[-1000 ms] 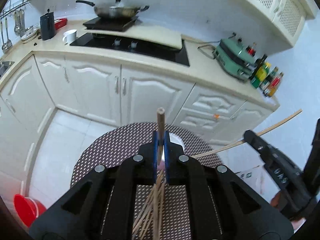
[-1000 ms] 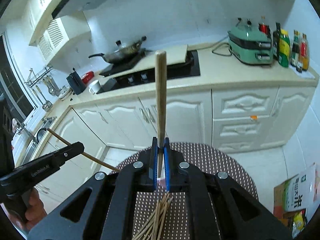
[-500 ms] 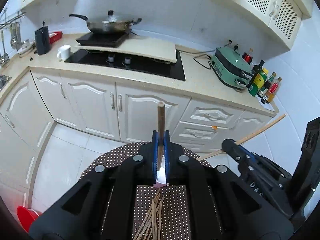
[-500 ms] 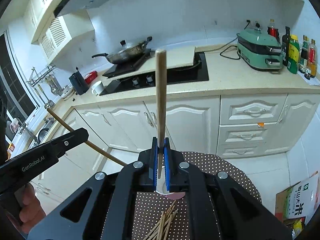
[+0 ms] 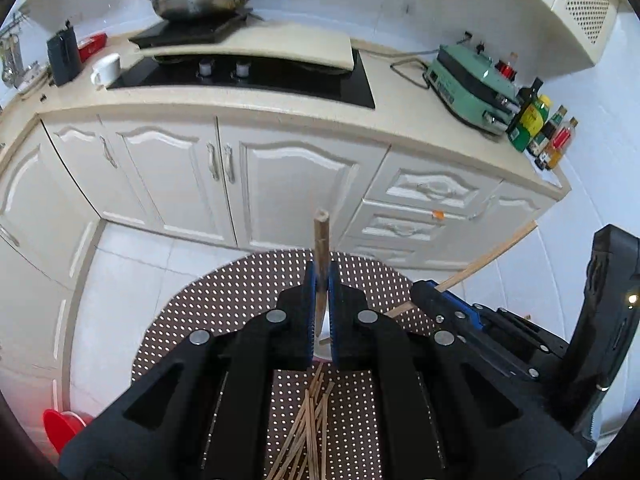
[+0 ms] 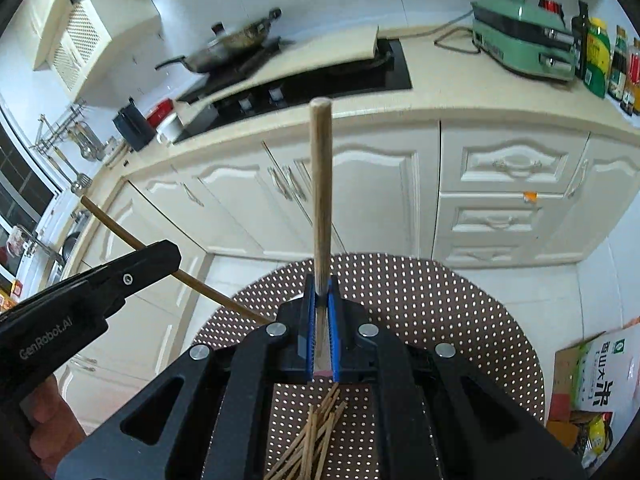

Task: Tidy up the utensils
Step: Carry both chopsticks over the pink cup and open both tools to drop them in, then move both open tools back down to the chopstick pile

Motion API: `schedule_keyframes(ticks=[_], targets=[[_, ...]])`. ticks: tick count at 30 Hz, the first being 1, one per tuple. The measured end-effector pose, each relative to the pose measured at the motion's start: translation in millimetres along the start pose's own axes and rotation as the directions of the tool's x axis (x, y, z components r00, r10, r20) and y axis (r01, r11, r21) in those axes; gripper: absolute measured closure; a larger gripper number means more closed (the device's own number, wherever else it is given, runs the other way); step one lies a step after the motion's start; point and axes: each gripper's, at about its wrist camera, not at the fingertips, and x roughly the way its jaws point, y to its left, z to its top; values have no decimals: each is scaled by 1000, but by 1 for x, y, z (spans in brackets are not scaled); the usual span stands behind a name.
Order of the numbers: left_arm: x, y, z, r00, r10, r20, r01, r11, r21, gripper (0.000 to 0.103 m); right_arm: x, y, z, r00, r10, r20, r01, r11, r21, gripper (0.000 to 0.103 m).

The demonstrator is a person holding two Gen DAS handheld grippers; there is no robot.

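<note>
Round brown dotted table (image 5: 248, 292); loose pile of chopsticks (image 5: 308, 432) on top

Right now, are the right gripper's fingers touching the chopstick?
Touching. The right wrist view shows the blue fingers shut on the chopstick, which stands up between them.

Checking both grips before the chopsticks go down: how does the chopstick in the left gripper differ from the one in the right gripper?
1. The left gripper holds its chopstick near the blunt end, so a short stub sticks out; the right gripper holds its chopstick lower, leaving a long length ahead.
2. The left chopstick's tip looks squarish, the right's rounded.

Shared: both wooden, clamped in shut jaws, above the loose chopsticks on the dotted table.
</note>
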Motion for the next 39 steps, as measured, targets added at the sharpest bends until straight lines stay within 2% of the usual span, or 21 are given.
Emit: schedule_keyframes(ticks=[4, 9, 12, 16, 19, 21, 24, 25, 26, 39], targets=[[22, 2, -5, 999, 19, -41, -19, 1000, 13, 97, 16, -7, -5, 999, -2, -44, 3, 1000, 16, 98], [42, 6, -13, 996, 11, -89, -10, 1000, 9, 97, 33, -13, -10, 996, 5, -88, -1, 999, 40, 98], [47, 7, -14, 997, 33, -74, -31, 999, 22, 97, 41, -18, -13, 993, 18, -116, -11, 998, 62, 96], [51, 10, -13, 999, 17, -50, -16, 1000, 13, 96, 41, -19, -14, 992, 32, -123, -23, 997, 70, 93], [55, 12, -15, 998, 24, -54, -24, 1000, 12, 96, 39, -21, -14, 991, 31, -129, -21, 997, 75, 75], [61, 13, -17, 996, 16, -88, -14, 1000, 17, 94, 36, -22, -14, 992, 20, -121, -12, 997, 71, 62], [64, 15, -23, 993, 14, -113, -13, 1000, 7, 74, 31, -24, -15, 993, 20, -114, -11, 997, 74, 56], [63, 17, -25, 994, 19, -104, -18, 1000, 2, 60, 30, -25, -15, 994, 15, -112, -7, 997, 77, 56], [61, 18, -27, 996, 36, -87, -36, 999, 0, 53, 28, -27, -16, 994, 11, -109, -3, 997, 78, 54], [47, 16, -32, 996, 66, -66, -63, 997, 45, 53, 16, -30, -20, 995, -8, -104, 16, 997, 70, 51]])
